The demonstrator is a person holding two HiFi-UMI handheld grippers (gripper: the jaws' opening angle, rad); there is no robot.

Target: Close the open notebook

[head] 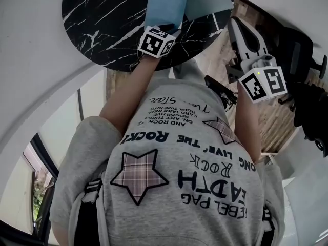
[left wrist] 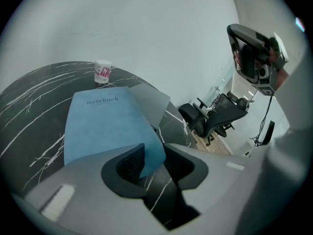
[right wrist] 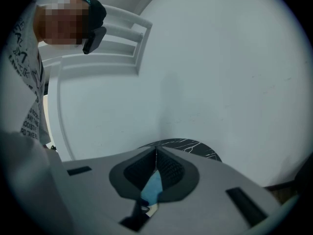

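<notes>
Left gripper: jaws are standing moderately apart, with the near corner of the notebook lying between them. The blue edge is sitting close against the left jaw and clear of the right one, so nothing is being pinched.

Right gripper: jaws are meeting at the tips and clamping nothing. In the head view it is hanging off the table's edge, over the wooden floor, well apart from the notebook.

Notebook: blue cover is facing up (the word "notebook" is showing near its far edge) and is lying flat on the table, near the edge closest to the person. A paler grey-blue leaf is sticking out beside it on the right and is lifting slightly off the surface.

Table: round, black with white veining, is carrying the notebook and, well beyond it near the far rim, a small white cup with red print.

Black office chair: is standing past the table, on the right.

White wall: is closing off the view behind.
</notes>
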